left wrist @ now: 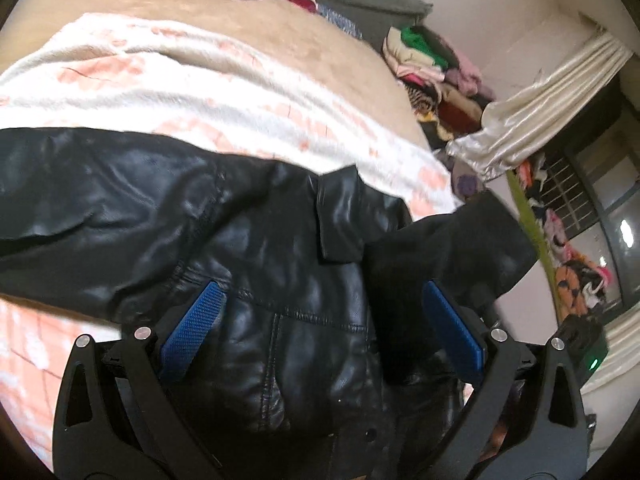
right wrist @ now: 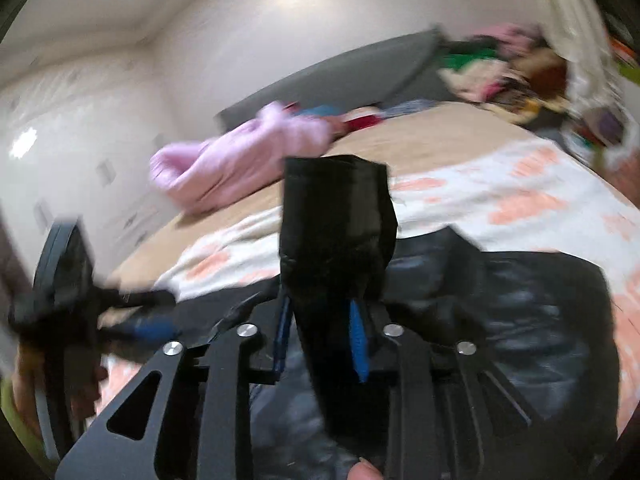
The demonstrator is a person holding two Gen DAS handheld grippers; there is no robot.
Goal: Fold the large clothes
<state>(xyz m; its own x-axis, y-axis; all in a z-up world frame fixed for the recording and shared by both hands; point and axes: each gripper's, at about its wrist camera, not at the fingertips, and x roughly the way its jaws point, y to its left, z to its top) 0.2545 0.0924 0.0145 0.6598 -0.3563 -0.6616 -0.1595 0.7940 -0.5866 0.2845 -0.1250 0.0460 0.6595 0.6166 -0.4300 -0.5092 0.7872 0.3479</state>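
Black leather jacket [left wrist: 168, 216] on bed, cuff [right wrist: 336, 216] in right gripper [right wrist: 320, 340], blurred.

Both wrist cameras sit close above the black jacket [left wrist: 248, 240] on the bed [left wrist: 280, 40], tilted down toward the headboard [right wrist: 340, 76]; both show the jacket.

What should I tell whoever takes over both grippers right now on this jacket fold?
Left gripper: open, fingers wide apart above the black jacket, holding nothing.
Right gripper: shut on a black cuff, sticking up between the fingers.
Jacket lies on the patterned blanket on the bed; a pink garment sits further back.
Done: one cuff gripped.
Left: probably carry the cuff over the body, then finish the fold. No neat fold visible yet.
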